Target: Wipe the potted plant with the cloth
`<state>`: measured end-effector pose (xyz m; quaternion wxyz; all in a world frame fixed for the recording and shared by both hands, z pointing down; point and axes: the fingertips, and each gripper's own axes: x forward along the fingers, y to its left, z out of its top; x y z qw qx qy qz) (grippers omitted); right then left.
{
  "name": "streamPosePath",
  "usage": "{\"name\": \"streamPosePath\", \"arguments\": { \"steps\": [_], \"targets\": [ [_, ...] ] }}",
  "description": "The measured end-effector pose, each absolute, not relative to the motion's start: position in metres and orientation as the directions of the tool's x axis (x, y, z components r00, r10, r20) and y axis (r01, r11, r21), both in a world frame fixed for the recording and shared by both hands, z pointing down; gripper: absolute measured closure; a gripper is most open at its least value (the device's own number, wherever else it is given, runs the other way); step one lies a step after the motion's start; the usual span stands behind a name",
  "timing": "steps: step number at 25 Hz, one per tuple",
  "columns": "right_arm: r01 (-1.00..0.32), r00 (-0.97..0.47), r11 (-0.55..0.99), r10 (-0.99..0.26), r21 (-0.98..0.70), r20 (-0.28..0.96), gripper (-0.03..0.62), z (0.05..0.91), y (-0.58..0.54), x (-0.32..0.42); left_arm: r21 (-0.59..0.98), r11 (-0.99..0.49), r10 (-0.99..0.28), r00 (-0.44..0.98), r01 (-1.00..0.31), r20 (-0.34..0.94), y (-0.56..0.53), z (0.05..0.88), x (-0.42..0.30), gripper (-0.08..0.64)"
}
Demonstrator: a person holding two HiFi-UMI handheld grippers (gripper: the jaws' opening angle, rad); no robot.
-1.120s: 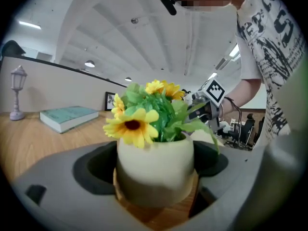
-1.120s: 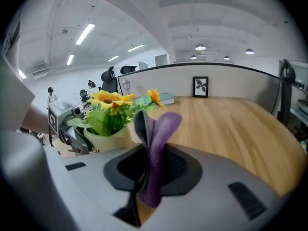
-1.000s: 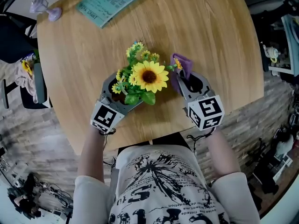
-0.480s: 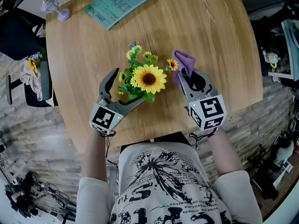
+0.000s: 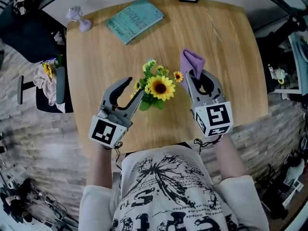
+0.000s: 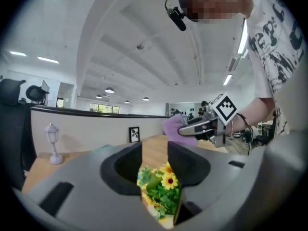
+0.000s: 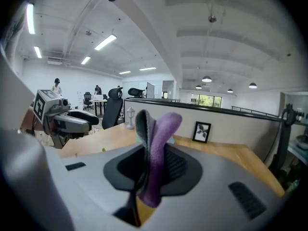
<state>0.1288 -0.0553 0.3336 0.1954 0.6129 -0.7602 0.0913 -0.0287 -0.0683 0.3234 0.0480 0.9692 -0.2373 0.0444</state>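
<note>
The potted plant with 1 large yellow sunflower, small yellow blooms and green leaves point(image 5: 160, 87) stands upright at the middle of the round light wooden table point(image 5: 231, 57). Its long axis is vertical and its blooms face up at the head camera. The left gripper point(image 5: 135, 86) is just left of it. Its 2 jaws have just been closing but are apart with a narrow gap, and the plant shows through that gap without the pads pressing on it. Right of the plant, the right gripper point(image 5: 195, 77) is clamped on the folded purple cloth point(image 5: 191, 61). The cloth sticks out lengthwise beyond the jaw tips, toward the frame's top. A teal book point(image 5: 134, 19) lies at upper left.
</note>
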Motion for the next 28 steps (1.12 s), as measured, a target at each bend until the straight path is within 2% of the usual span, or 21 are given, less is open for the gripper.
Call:
{"name": "streamPosePath", "arguments": {
  "steps": [3,7,11,15,20,28],
  "targets": [
    [-0.963,-0.184,0.239,-0.918,0.123,0.351,0.515,0.310,-0.060,0.120,0.063,-0.851,-0.517,0.853,-0.521,0.076,-0.073,0.298,-0.039,0.477],
    [-0.959,-0.205,0.252,-0.934,0.132,0.292,0.515,0.283,-0.064,0.107,0.009,-0.812,-0.583,0.811,-0.584,0.059,-0.075,0.270,-0.055,0.555],
    [-0.952,-0.232,0.269,-0.945,0.144,0.229,0.515,0.258,-0.071,0.087,-0.042,-0.728,-0.686,0.727,-0.685,0.037,-0.080,0.239,-0.085,0.555],
    [-0.932,-0.288,0.318,-0.941,0.176,0.178,0.515,0.239,-0.079,0.055,-0.099,-0.634,-0.774,0.628,-0.767,0.084,-0.090,0.228,-0.121,0.555],
    [-0.917,-0.342,0.365,-0.927,0.160,0.154,0.518,0.230,-0.079,0.032,-0.107,-0.614,-0.790,0.608,-0.782,0.080,-0.085,0.218,-0.142,0.555],
    [-0.919,-0.348,0.371,-0.922,0.132,0.169,0.525,0.237,-0.075,0.031,-0.063,-0.614,-0.787,0.604,-0.787,0.122,-0.083,0.227,-0.151,0.555]
  ]
}}
